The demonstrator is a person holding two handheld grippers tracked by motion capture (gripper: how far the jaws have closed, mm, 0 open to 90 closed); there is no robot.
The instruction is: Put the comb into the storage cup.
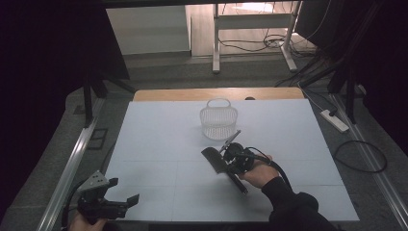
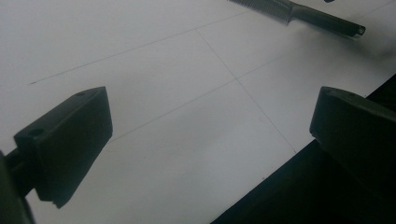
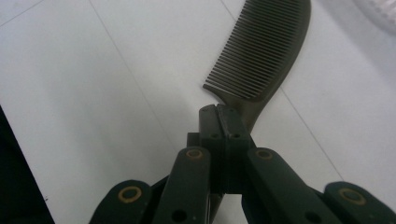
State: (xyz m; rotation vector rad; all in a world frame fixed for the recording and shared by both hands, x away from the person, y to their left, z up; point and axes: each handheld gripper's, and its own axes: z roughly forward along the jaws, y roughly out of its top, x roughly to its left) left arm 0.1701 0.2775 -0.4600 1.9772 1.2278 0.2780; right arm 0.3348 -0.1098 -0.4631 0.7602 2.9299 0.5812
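A dark comb point(image 1: 212, 159) lies on the white mat point(image 1: 159, 144) near the table's middle, teeth end toward the far left, handle toward the near right. My right gripper point(image 1: 225, 166) is shut on the comb point(image 3: 266, 51) where the toothed part meets the handle, its jaws point(image 3: 223, 119) pressed together on the thin spine. At the near left corner my left gripper point(image 1: 124, 190) rests open, nothing between its jaws point(image 2: 210, 126), just above the mat's front edge. The comb's handle point(image 2: 322, 21) shows far off in the left gripper view.
A small white mesh basket point(image 1: 219, 120) with a handle stands upright just beyond the comb; its rim point(image 3: 380, 11) is at the top right of the right gripper view. A wooden table edge point(image 1: 192, 94) runs along the back. A power strip point(image 1: 334, 120) lies on the floor.
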